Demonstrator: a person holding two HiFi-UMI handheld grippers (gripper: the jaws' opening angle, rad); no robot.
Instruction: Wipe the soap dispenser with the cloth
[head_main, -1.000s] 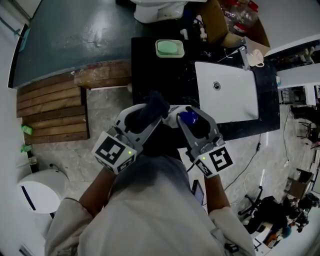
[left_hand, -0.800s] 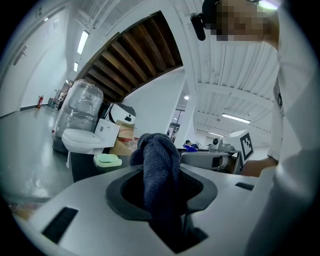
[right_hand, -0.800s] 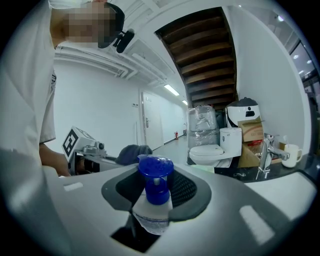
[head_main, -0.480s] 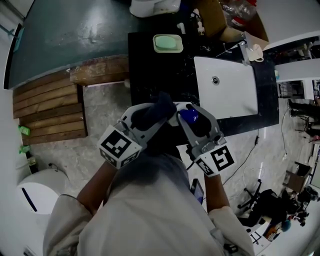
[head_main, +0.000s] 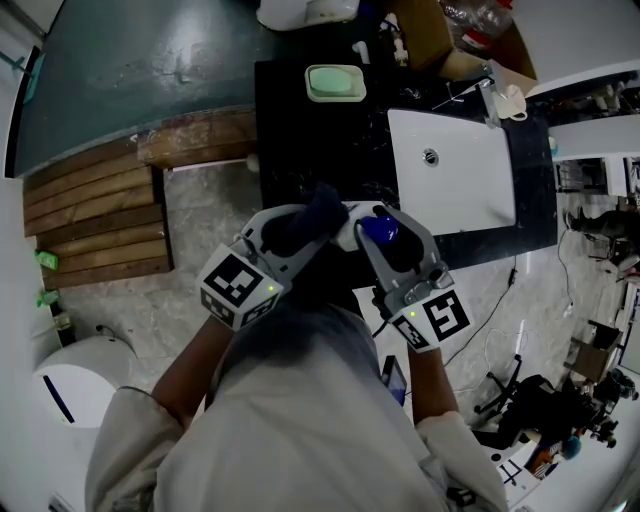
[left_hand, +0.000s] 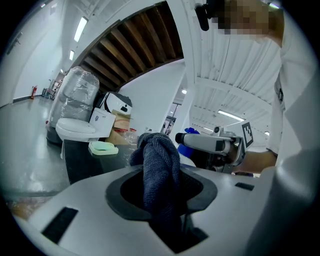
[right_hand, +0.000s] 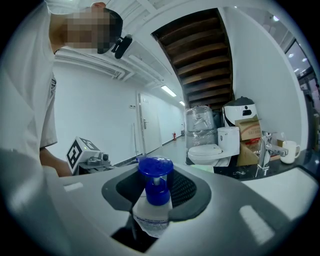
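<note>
Blue-capped dispenser (right_hand: 154, 197) gripped by right gripper (head_main: 372, 238) fingers (right_hand: 192, 192); left gripper (left_hand: 161, 195) fingers (left_hand: 125, 192) clamp cloth (left_hand: 160, 165) just beside dispenser. Wipe's not done yet, I'd say.

Black countertop (head_main: 300, 140) lying across the upper middle of the head view, white sink basin (head_main: 460, 190) sitting in it toward three o'clock, green soap dish (head_main: 335, 83) resting at eleven o'clock, white mug (head_main: 513, 104) standing just beside the faucet (head_main: 487, 100) at two o'clock.

Cloth (head_main: 312, 214) left of soap dispenser (head_main: 378, 232)
</note>
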